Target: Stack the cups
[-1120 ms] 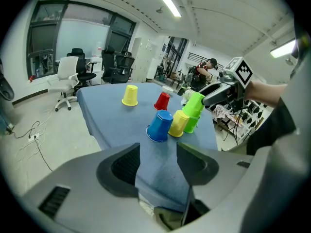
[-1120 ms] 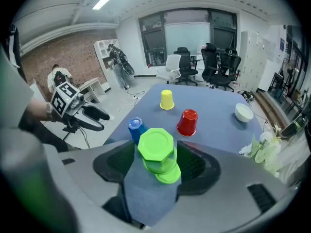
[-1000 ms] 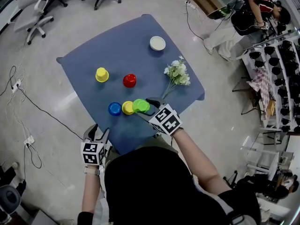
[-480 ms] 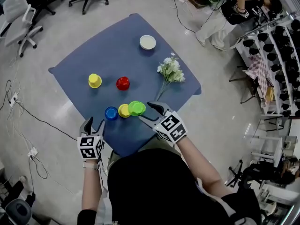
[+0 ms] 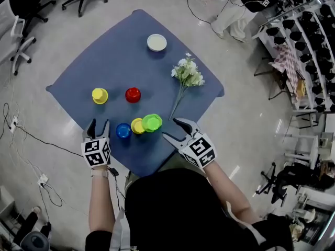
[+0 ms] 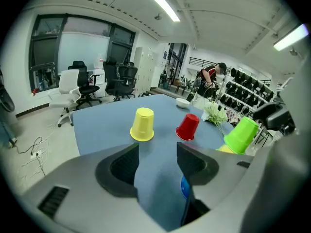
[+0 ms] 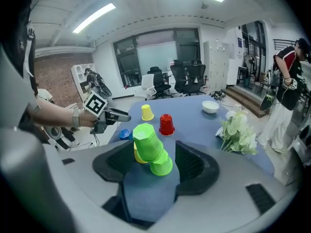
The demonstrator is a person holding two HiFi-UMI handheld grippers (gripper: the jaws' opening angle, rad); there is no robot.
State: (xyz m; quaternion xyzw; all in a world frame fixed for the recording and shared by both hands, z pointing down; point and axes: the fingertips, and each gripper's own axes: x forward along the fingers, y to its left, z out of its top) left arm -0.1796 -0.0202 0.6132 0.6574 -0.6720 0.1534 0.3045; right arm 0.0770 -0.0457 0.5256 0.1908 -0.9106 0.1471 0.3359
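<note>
Right claw point(image 5: 169, 128) first: we see its jaws spread wide and pinching nothing, with the green cup point(image 5: 152, 122) just ahead of the tips and apart from them. That cup is upside down and tilted, leaning on the near yellow cup point(image 5: 137, 125) rather than seated square over it. In the right gripper view a second patch of green shows beneath it, and we cannot tell whether that is another cup. Left claw point(image 5: 99, 123) is likewise spread and empty, with only bare cloth between its jaws and the blue cup point(image 5: 123, 131) just beside its right jaw. Further out, the red cup point(image 5: 133, 94) and the far yellow cup point(image 5: 99, 95) stand upside down, each alone and well apart from the near row. We judge the stacking barely begun: one crooked pairing at best, with blue, red and far yellow not yet gathered. The near row lies close to the near edge of the table point(image 5: 115, 56), whose corner sits between our two claws, so a nudge toward us could tip a cup over the side. The flowers point(image 5: 186, 75) trail their stem close to the green cup on the right, narrowing that side. The white bowl point(image 5: 157, 42) sits at the far corner, out of the way. Open cloth lies between the near row and the far pair.
</note>
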